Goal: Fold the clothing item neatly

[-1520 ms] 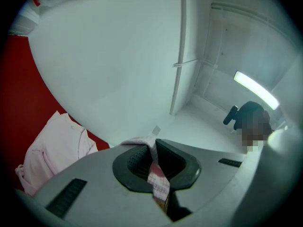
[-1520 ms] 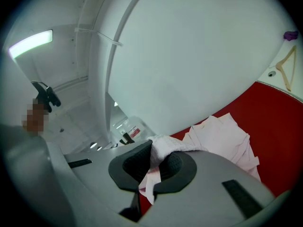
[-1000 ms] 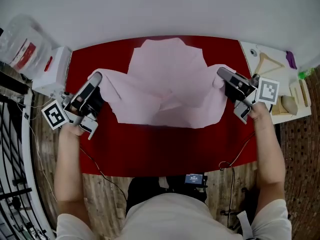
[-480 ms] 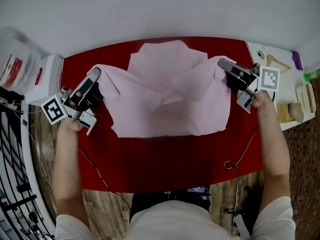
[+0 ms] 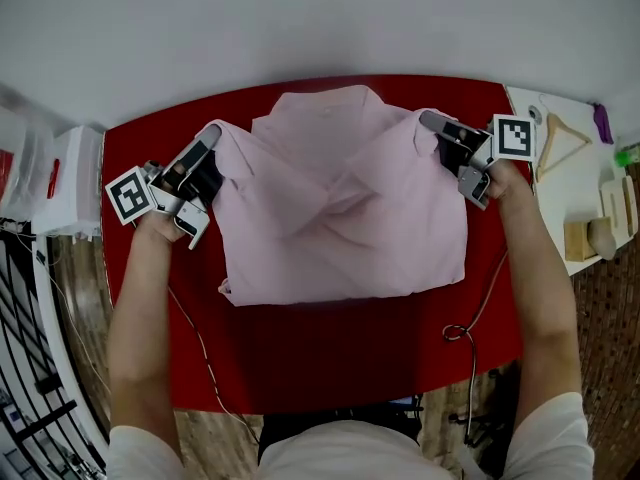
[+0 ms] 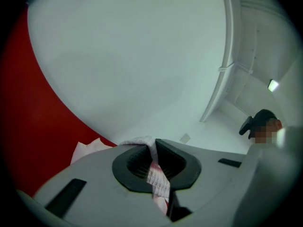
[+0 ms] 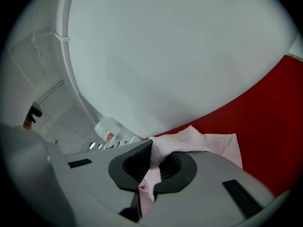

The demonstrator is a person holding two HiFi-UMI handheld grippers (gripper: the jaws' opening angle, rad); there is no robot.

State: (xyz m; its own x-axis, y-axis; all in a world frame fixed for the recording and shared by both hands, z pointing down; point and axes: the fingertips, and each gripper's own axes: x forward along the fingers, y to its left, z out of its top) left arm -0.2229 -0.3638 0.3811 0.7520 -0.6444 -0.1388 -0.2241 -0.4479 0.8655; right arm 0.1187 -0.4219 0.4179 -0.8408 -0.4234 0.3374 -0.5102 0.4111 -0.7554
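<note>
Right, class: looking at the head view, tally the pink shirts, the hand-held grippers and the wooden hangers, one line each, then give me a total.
Pink shirt: 1
Grippers: 2 (left gripper, right gripper)
Wooden hanger: 1
Total: 4

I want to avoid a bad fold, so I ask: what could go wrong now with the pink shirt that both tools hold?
1. The left tool and the right tool each pinch only a thin edge of the pink shirt; a strong pull might slip it free.
2. The shirt is creased in its middle and bunched at its near left corner, so the fold may come out crooked.
</note>
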